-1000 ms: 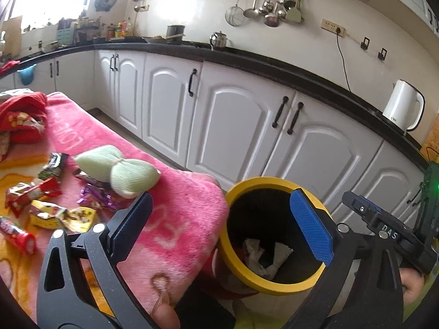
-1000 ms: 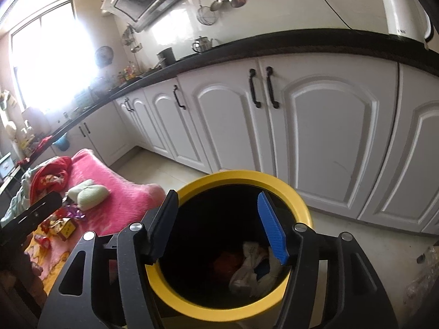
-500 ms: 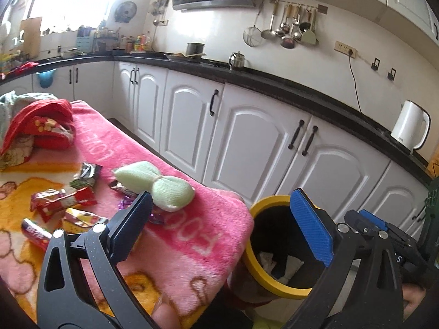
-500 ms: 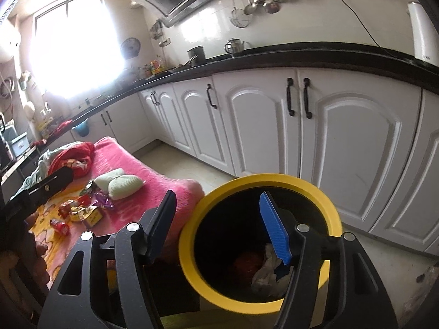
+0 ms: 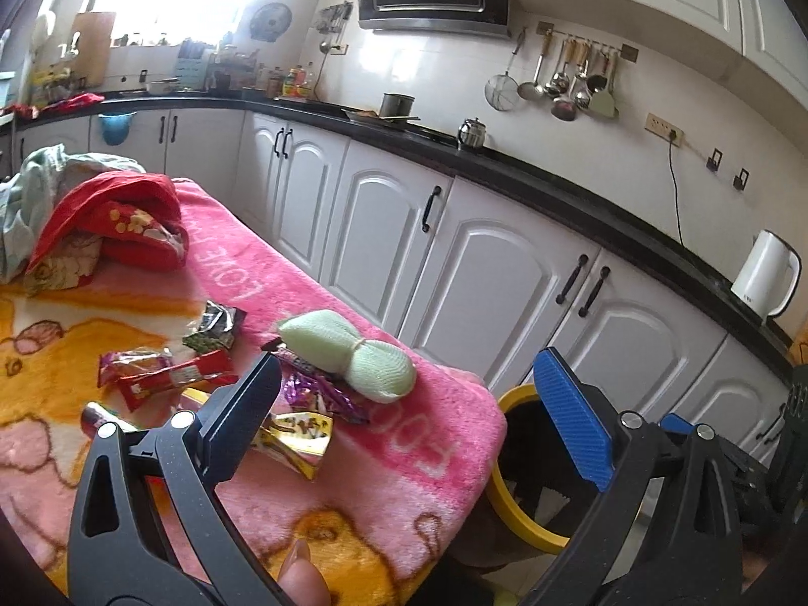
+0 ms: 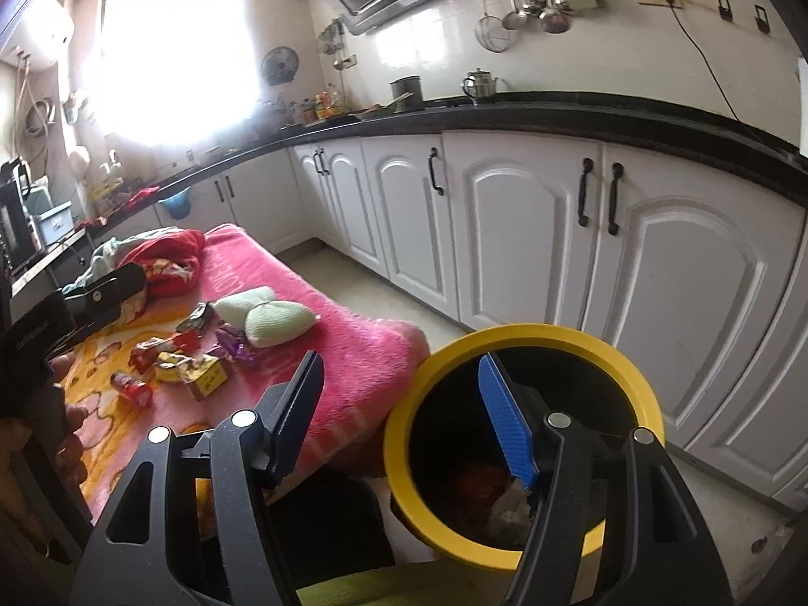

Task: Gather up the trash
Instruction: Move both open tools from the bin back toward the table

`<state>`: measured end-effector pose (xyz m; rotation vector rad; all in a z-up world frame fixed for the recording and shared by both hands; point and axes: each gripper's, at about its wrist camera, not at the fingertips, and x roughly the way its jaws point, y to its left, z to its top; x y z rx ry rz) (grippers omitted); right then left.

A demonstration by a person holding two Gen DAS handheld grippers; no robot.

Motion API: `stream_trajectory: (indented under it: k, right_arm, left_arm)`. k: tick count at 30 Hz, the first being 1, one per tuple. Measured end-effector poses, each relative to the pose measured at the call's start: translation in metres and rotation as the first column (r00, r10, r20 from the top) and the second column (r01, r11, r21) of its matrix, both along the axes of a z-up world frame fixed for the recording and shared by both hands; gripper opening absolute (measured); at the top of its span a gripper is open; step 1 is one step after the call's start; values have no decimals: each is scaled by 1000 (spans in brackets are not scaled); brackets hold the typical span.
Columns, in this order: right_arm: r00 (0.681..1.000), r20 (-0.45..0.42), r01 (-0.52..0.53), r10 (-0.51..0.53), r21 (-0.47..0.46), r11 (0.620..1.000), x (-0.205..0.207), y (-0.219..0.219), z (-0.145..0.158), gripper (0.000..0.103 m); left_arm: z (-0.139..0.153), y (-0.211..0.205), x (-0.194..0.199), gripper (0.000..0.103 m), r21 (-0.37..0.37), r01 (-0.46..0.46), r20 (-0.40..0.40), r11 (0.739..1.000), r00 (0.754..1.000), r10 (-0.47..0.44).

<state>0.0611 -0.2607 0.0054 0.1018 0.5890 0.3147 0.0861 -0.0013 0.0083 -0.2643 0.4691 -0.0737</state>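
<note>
Left wrist view: left hand-held gripper (image 5: 406, 394) wide open, empty, above the wrappers (image 5: 295, 437) on the pink blanket (image 5: 404, 454). Right hand-held gripper (image 6: 401, 404) wide open, empty, over the yellow-rimmed bin (image 6: 525, 338). Risks, as I judge: snagging blanket pile with a wrapper; grabbing the green pouch (image 5: 348, 358) touching the purple one. Blanket edge just beside the bin; open floor toward the cabinets (image 6: 505, 232).

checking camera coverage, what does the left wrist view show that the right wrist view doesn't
Only the left wrist view shows the white kettle on the counter. Only the right wrist view shows the crumpled trash down inside the bin. Both show the open left claw, the pink blanket, the scattered wrappers and the green pouch.
</note>
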Motion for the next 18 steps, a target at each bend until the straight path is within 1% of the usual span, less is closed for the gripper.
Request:
stream_trajectory:
  k: [1,2,3,6,13,18]
  right_arm:
    - [1000,2,-5,5,-2,1000,-1,3,1,66]
    - [1000,4,-5,5,-3,1000,-2,5,2,72]
    - [1000,8,-5,5,0,1000,-3,8,3,73]
    - [1000,19,-17,17,-4,1000,-5,15,6,73]
    - [998,6,-61,61,4,998,-2,35,10,73]
    - [993,-12,-115,115,8,993,2,62,9,73]
  left_arm:
    - [1,2,0,92,-3,-3,1,1000,1000,3]
    - [1,4,-1,92,-5,-6,3,1000,1000,6]
    - [3,7,-2,92,-5,-12,5,1000,1000,12]
    - [4,13,-4,92,-11,-25,11,1000,1000,25]
    - [6,30,-5,92,-26,-47,17,999,999,48]
    - [5,52,-2,92,-34,-87,4,996,996,87]
